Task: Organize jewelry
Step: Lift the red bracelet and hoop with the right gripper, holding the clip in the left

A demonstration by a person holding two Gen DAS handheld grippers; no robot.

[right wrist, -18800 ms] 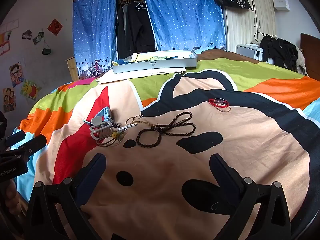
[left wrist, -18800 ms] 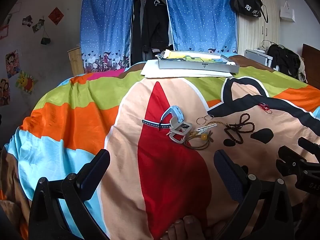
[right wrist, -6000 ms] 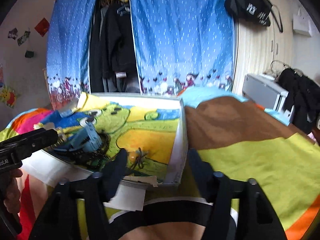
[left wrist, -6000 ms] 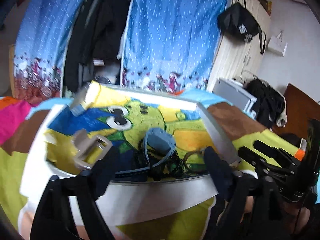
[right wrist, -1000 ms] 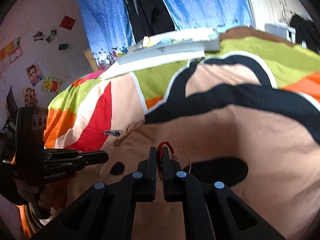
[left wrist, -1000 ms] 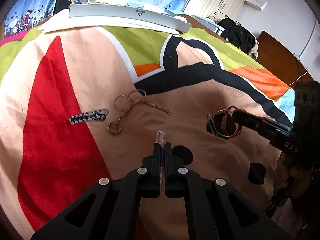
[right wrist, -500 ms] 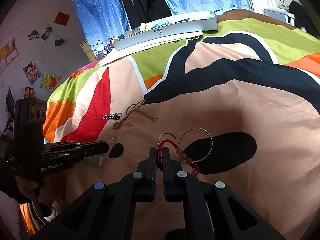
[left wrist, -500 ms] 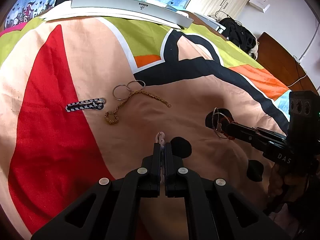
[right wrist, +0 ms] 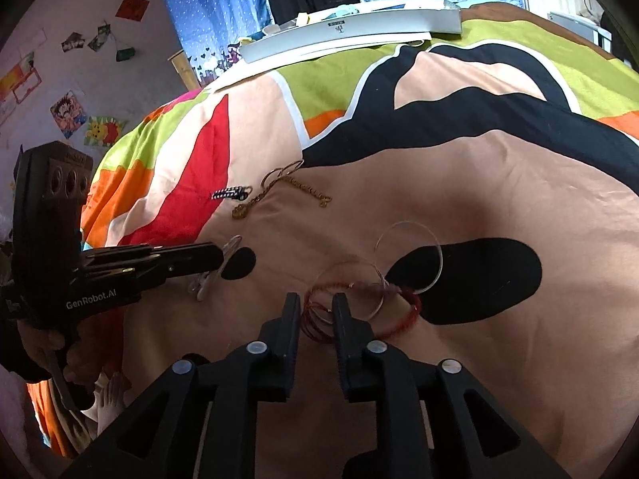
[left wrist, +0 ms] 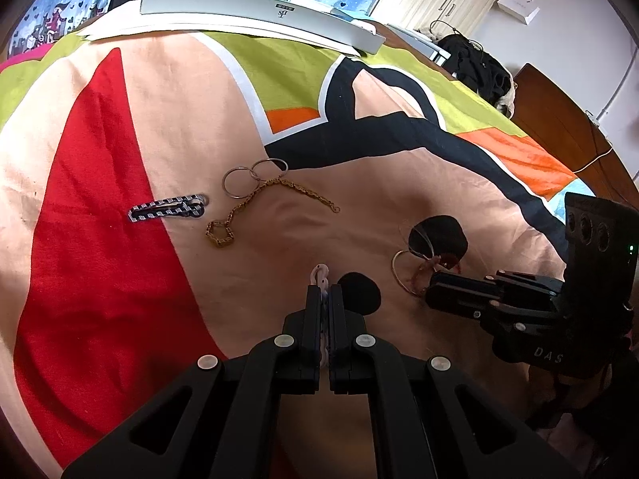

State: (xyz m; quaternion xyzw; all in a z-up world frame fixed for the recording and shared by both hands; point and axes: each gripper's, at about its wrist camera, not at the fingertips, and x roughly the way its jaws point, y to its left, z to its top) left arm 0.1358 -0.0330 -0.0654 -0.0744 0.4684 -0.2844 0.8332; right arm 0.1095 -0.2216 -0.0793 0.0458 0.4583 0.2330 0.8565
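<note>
Right tool [right wrist: 315, 311]: jaws are now standing a little apart, where half a second ago they were pinched on the red cord bracelets [right wrist: 399, 307]. The bracelets and their thin wire hoops [right wrist: 409, 255] are lying slack on the bedspread [right wrist: 499, 179], one red loop sitting between the opened fingers, the rest trailing right over a black patch. Cannot tell whether the pads are touching the cord. Reading this as a release: the bundle is being set down on the bed, not carried to the tray [right wrist: 351, 26] at the far edge.

Left tool [left wrist: 325, 293]: jaws are together, clamped on a small pale hair clip [left wrist: 320, 275] whose tip is poking out past the fingertips. It is hovering low over the bedspread, just left of the bracelets.

Lying loose further up the bed: a striped hair clip [left wrist: 169, 207], a gold chain [left wrist: 255, 203] and two plain rings [left wrist: 253, 177] touching the chain's upper end. All are well apart from the tray, so the sorting is looking far from finished.
</note>
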